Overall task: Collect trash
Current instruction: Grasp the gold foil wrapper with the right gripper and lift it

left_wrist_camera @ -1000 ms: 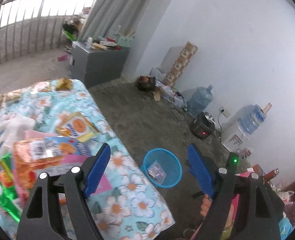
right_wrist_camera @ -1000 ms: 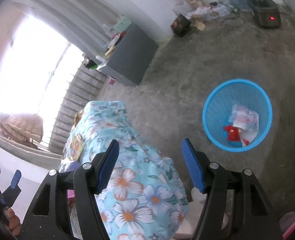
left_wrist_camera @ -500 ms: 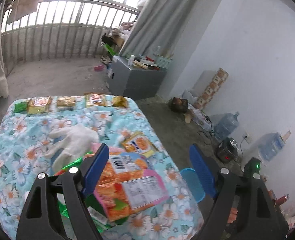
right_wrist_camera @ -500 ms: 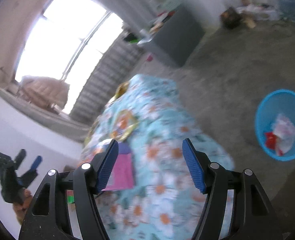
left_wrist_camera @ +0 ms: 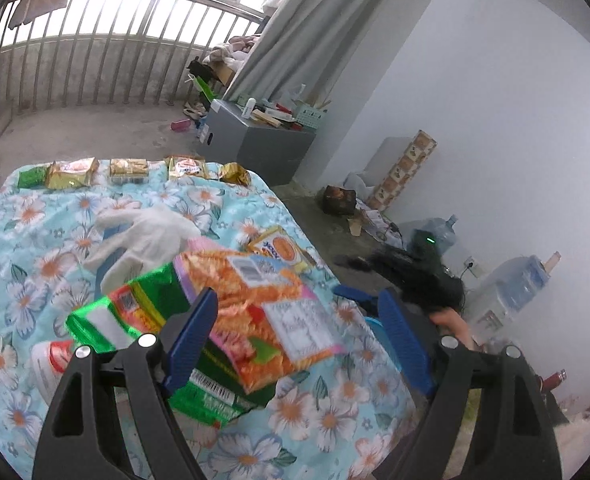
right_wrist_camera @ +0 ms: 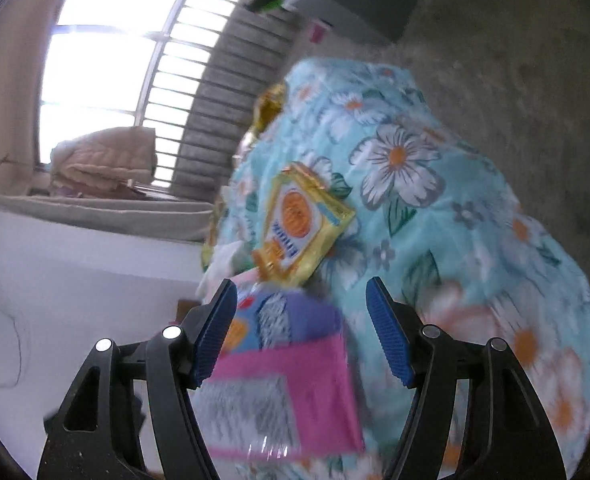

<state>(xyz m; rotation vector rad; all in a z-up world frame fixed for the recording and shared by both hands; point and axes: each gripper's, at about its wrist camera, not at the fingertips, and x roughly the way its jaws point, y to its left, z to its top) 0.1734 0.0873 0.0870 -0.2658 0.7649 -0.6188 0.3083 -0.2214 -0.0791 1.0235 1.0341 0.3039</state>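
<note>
A pile of snack wrappers lies on the floral cloth [left_wrist_camera: 35,232]: an orange and pink packet [left_wrist_camera: 263,304], a green packet [left_wrist_camera: 143,312] and a yellow biscuit wrapper [left_wrist_camera: 279,248]. My left gripper [left_wrist_camera: 295,340] is open just above the orange packet. My right gripper [right_wrist_camera: 303,332] is open over the pink packet [right_wrist_camera: 287,392], with the yellow biscuit wrapper [right_wrist_camera: 299,224] just beyond its tips. The right gripper also shows blurred in the left wrist view [left_wrist_camera: 407,276]. A sliver of the blue bin [left_wrist_camera: 379,328] shows between the left fingers.
A white glove [left_wrist_camera: 147,236] lies mid-table. Several gold and green snack packs [left_wrist_camera: 127,170] line the far table edge. A grey cabinet [left_wrist_camera: 255,144], water jugs [left_wrist_camera: 523,284] and a cardboard box [left_wrist_camera: 403,168] stand along the wall. Balcony railing is behind.
Both grippers swung from the blue bin on the floor back to the table. The right gripper now hovers over the pink packet; the left came closer to the orange packet.
</note>
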